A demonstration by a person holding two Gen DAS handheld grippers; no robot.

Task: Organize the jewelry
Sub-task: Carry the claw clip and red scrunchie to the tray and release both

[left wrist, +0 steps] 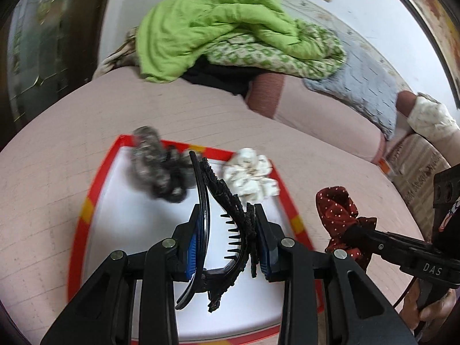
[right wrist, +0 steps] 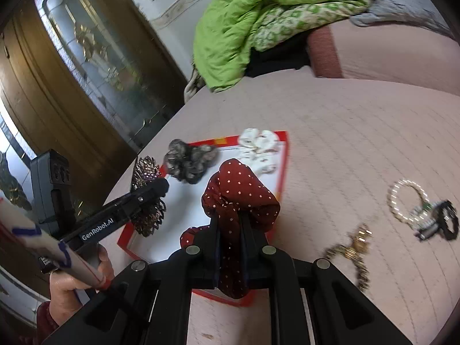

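My left gripper [left wrist: 227,230] is shut on a black hair claw clip [left wrist: 230,215] and holds it over the white tray with a red rim [left wrist: 86,198]. A grey scrunchie [left wrist: 158,166] and a white floral scrunchie [left wrist: 250,175] lie at the tray's far end. My right gripper [right wrist: 230,230] is shut on a dark red polka-dot scrunchie [right wrist: 238,189], held over the tray's [right wrist: 283,166] right side. In the right wrist view the left gripper [right wrist: 155,189] holds the clip [right wrist: 146,198] over the tray's left edge. The red scrunchie [left wrist: 339,204] also shows in the left wrist view.
The tray lies on a pink bedsheet [right wrist: 345,132]. A pearl bracelet [right wrist: 402,201], a black hair piece [right wrist: 442,218] and a gold chain [right wrist: 353,250] lie on the sheet right of the tray. A green blanket [left wrist: 218,26] is piled at the back. A wooden cabinet [right wrist: 72,86] stands left.
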